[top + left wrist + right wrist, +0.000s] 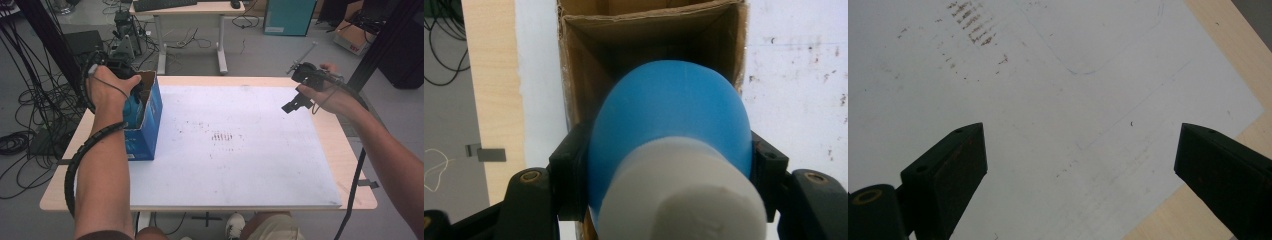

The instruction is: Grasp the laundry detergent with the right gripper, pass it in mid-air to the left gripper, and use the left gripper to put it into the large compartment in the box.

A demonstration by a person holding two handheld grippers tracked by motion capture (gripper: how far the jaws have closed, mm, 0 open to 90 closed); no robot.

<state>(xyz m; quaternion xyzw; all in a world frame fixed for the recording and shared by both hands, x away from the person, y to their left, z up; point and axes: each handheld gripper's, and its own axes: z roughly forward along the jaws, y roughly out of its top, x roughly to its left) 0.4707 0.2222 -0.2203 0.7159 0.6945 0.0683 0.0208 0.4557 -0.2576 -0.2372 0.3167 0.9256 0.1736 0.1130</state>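
The left gripper (669, 165) clamped a blue-and-white bottle (671, 150) over the open cardboard box (579, 85), the right gripper (1080, 160) hung open and empty, and the bottle risked snagging the rim.

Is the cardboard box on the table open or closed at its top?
Open. The cardboard box shows its brown inside walls, and the left gripper holds a blue and white object at its mouth.

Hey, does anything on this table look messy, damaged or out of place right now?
Mostly no. The white mat carries dark scuff marks near its middle, and the cardboard box has a ragged top edge. The blue and white object sits squarely in the left tongs.
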